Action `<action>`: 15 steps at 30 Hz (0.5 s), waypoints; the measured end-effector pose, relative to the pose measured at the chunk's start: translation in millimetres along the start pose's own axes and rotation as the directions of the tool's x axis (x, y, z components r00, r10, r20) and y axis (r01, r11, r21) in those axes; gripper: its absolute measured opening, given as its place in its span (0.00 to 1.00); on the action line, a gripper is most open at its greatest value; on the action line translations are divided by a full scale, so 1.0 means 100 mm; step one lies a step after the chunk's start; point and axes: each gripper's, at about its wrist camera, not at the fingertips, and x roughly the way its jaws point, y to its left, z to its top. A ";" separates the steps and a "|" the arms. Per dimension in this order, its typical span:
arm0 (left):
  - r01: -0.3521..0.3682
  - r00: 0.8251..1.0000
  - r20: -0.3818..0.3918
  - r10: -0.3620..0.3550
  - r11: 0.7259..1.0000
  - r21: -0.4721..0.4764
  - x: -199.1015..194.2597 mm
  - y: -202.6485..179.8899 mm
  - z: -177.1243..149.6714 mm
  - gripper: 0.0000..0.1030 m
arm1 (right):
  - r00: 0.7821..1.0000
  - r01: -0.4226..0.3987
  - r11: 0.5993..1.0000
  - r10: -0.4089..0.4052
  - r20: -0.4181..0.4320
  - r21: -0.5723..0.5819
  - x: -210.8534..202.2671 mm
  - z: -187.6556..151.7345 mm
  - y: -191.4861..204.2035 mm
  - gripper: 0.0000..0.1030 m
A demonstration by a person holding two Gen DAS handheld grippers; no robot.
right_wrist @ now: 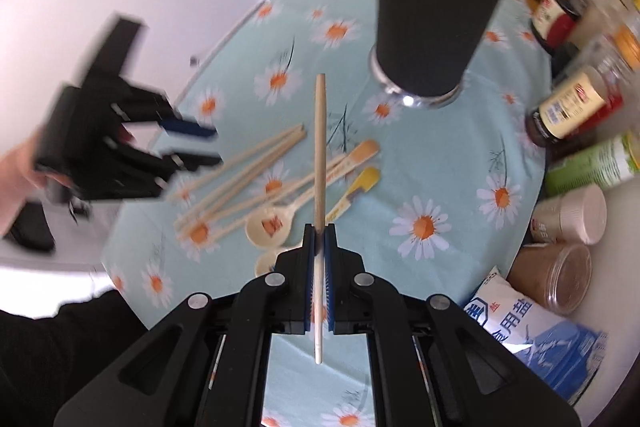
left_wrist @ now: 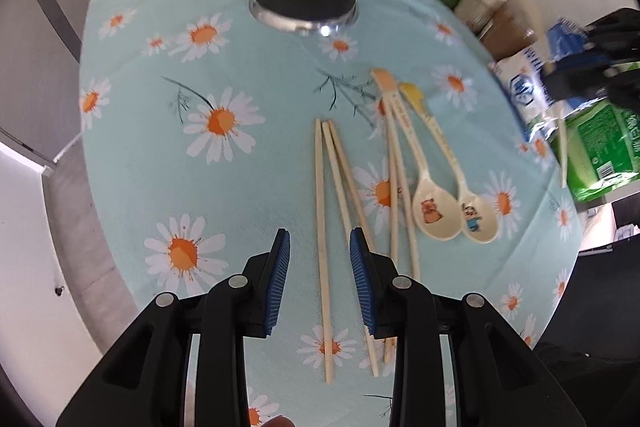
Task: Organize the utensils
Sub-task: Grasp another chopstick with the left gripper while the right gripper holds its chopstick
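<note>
1. Utensils are lying loose on the daisy-cloth bench (left_wrist: 140,131): several chopsticks (left_wrist: 322,227) side by side and two cartoon spoons (left_wrist: 434,211) just right of them.
2. Standing beyond them, the black holder cup (right_wrist: 432,27) is already carrying one wooden handle.
3. Hovering over the pile, the left gripper (left_wrist: 320,247) is keeping its fingers apart, straddling one chopstick without touching it.
4. Clamped fingers of the right gripper (right_wrist: 319,231) are pinching a single chopstick (right_wrist: 320,147), which is pointing toward the cup.
5. Judging the step: this stick is heading for the cup, so tilting it upright and lowering the tip inside the rim before letting go should be preventing a bounce-out.
</note>
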 end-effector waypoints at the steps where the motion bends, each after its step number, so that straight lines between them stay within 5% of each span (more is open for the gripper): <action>1: -0.001 0.999 -0.035 0.001 1.000 0.003 0.07 0.01 0.03 0.29 | 1.000 -0.017 1.000 0.016 0.024 0.022 -0.04 -0.01 -0.03 0.06; 6: -0.025 0.990 -0.139 0.028 0.999 0.020 0.26 0.00 0.16 0.29 | 0.993 -0.071 0.994 0.063 0.096 0.080 -0.16 -0.05 -0.12 0.06; 15: -0.070 0.977 -0.195 0.081 0.996 0.062 0.36 -0.03 0.26 0.29 | 0.984 -0.107 0.990 0.091 0.152 0.097 -0.22 -0.14 -0.08 0.06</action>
